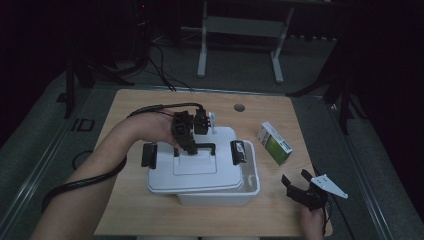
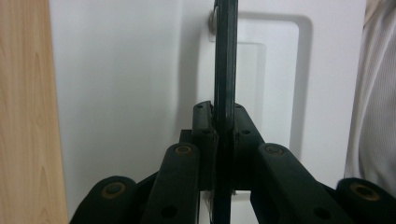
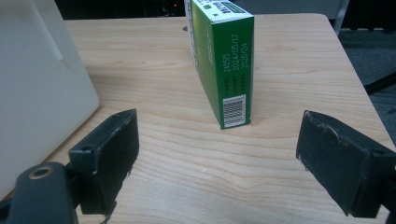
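Observation:
A white storage box (image 1: 220, 197) stands mid-table with its white lid (image 1: 190, 175) lying on it, shifted to the left. Black clips sit at the lid's left (image 1: 149, 154) and right (image 1: 238, 152) ends. My left gripper (image 1: 191, 146) is shut on the lid's black handle (image 1: 206, 146). In the left gripper view the handle (image 2: 225, 56) runs straight up from between the closed jaws of the left gripper (image 2: 224, 123), over the lid (image 2: 126, 93). My right gripper (image 1: 299, 183) is open near the front right corner. A green and white carton (image 3: 229, 60) stands ahead of the right gripper (image 3: 215, 163).
The carton (image 1: 275, 143) lies right of the box on the wooden table (image 1: 145, 107). A round hole (image 1: 239, 107) sits near the table's far edge. The box wall (image 3: 37, 93) is close to the right gripper's left jaw. Cables and a white frame (image 1: 240, 30) lie beyond the table.

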The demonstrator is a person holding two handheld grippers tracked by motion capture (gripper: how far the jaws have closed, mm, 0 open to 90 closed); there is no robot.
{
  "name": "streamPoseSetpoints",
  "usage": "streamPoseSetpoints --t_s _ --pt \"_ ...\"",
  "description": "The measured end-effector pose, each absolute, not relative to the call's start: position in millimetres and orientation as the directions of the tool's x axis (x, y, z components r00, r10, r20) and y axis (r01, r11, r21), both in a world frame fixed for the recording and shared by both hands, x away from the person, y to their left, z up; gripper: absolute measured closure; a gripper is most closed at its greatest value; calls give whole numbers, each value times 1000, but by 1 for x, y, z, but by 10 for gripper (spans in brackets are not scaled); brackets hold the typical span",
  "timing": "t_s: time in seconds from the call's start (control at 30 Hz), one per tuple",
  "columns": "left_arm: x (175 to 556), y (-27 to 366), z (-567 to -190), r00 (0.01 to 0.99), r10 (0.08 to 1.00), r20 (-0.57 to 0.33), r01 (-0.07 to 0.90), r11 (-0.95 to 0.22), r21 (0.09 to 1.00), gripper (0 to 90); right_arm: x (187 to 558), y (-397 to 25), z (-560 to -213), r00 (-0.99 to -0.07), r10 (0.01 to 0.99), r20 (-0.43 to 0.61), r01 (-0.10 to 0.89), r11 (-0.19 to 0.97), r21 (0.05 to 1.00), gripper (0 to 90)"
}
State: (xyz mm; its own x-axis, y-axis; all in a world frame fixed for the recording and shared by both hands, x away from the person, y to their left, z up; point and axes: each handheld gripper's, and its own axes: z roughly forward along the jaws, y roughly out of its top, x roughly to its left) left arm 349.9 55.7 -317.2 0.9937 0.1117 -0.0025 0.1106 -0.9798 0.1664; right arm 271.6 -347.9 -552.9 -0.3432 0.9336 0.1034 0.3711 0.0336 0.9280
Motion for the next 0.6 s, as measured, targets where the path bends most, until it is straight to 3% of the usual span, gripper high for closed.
streamPoseSetpoints --t_s 0.6 --pt "337 118 -315 983 185 -16 184 -960 213 843 272 -347 -553 -338 936 101 375 36 926 128"
